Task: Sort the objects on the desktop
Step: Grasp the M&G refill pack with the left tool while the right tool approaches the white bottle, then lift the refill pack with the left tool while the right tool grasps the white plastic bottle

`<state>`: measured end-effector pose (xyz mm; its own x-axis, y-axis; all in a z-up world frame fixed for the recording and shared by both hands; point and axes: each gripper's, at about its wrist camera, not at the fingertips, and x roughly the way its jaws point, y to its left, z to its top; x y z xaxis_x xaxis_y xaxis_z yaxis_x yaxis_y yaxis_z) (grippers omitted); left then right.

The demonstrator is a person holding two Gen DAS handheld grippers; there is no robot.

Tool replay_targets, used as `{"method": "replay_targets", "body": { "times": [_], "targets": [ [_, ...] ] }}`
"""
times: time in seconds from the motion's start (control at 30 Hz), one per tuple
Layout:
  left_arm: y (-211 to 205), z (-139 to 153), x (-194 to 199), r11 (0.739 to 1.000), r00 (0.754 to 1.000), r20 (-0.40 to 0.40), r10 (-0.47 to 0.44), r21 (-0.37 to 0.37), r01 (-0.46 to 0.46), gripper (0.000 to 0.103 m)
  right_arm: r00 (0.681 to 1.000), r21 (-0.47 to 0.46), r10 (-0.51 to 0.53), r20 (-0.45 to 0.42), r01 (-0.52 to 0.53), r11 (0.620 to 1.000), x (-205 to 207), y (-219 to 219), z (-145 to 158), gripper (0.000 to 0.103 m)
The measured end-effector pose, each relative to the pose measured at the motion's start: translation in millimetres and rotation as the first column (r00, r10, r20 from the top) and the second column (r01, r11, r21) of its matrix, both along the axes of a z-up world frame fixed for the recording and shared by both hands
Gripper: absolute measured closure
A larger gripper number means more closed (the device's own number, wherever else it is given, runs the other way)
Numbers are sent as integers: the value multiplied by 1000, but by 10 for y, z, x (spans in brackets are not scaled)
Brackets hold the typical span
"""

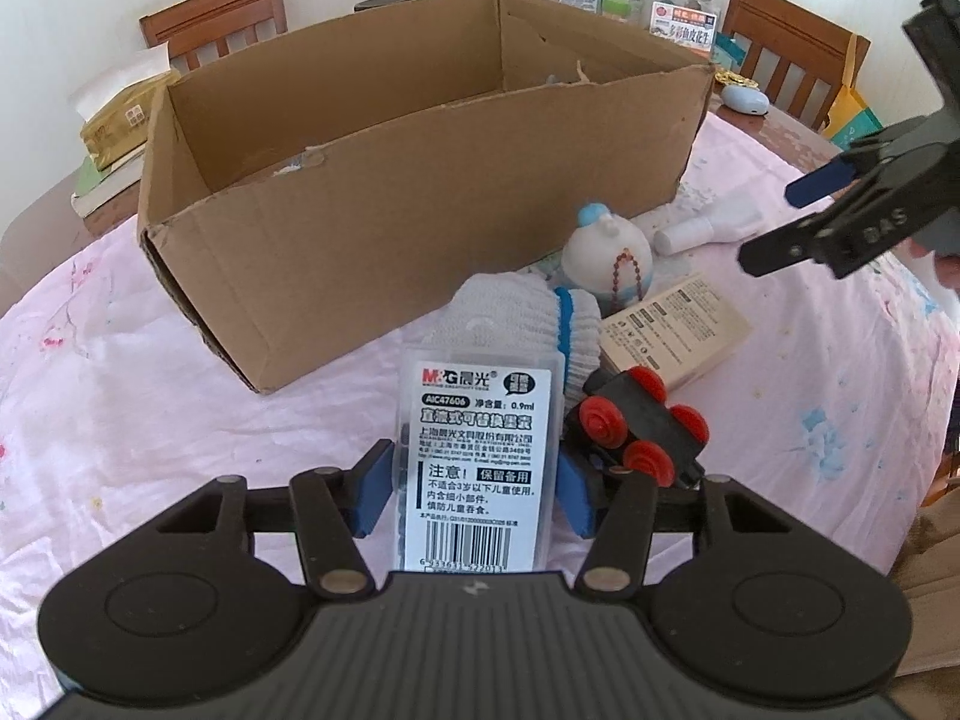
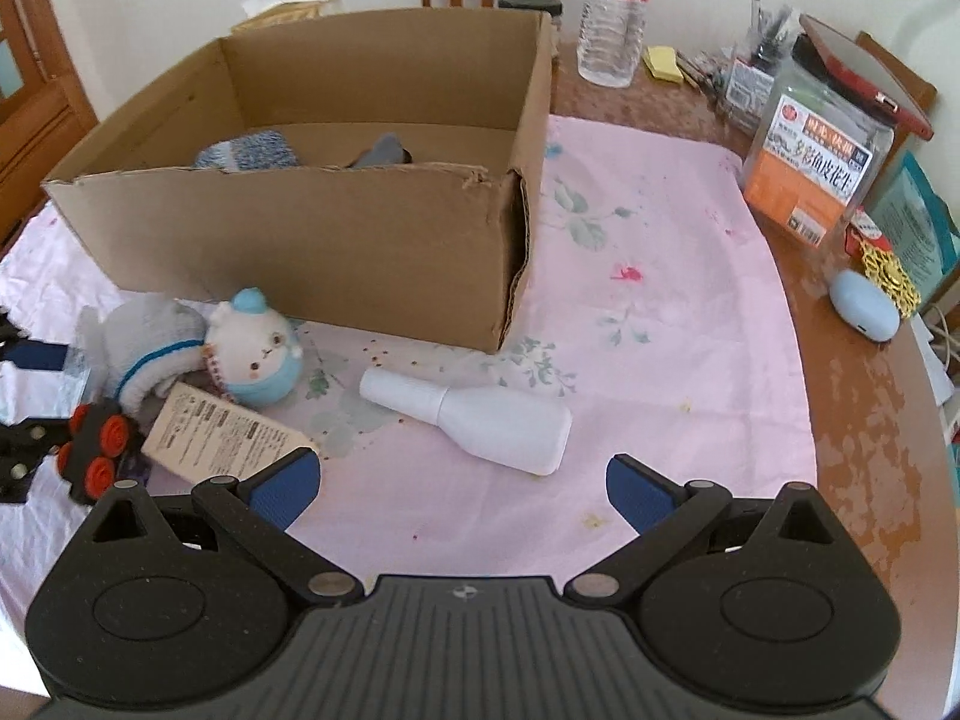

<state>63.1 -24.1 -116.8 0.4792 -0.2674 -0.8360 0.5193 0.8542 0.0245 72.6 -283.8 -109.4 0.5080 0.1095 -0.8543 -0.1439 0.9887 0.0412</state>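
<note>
Clear refill pack (image 1: pixel 477 456) clamped in left hand-held gripper (image 1: pixel 474 495) — cardboard box (image 1: pixel 384 192) behind

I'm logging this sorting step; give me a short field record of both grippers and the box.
left hand-held gripper: shut on clear plastic ink-refill pack with white label
right hand-held gripper: open, empty, above pink tablecloth
nearest to right: white plastic bottle lying on its side
brown cardboard box: open, some items inside

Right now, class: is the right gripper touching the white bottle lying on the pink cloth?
Apart. The right wrist view shows the right gripper with jaws wide open, and bare pink cloth lies between its blue pads and the white bottle.
</note>
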Motion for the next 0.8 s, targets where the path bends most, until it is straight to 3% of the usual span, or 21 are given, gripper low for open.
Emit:
{"method": "replay_targets", "body": {
  "times": [0.43, 0.8],
  "targets": [
    [129, 60, 20, 999, 999, -14, 34, 1, -34, 47, 988, 60, -146, -46, 149, 987, 235, 52, -217, 0],
    [167, 78, 45, 999, 999, -23, 34, 2, -33, 47, 976, 8, -217, -8, 217, 976, 340, 181, -292, 0]
  ]
}}
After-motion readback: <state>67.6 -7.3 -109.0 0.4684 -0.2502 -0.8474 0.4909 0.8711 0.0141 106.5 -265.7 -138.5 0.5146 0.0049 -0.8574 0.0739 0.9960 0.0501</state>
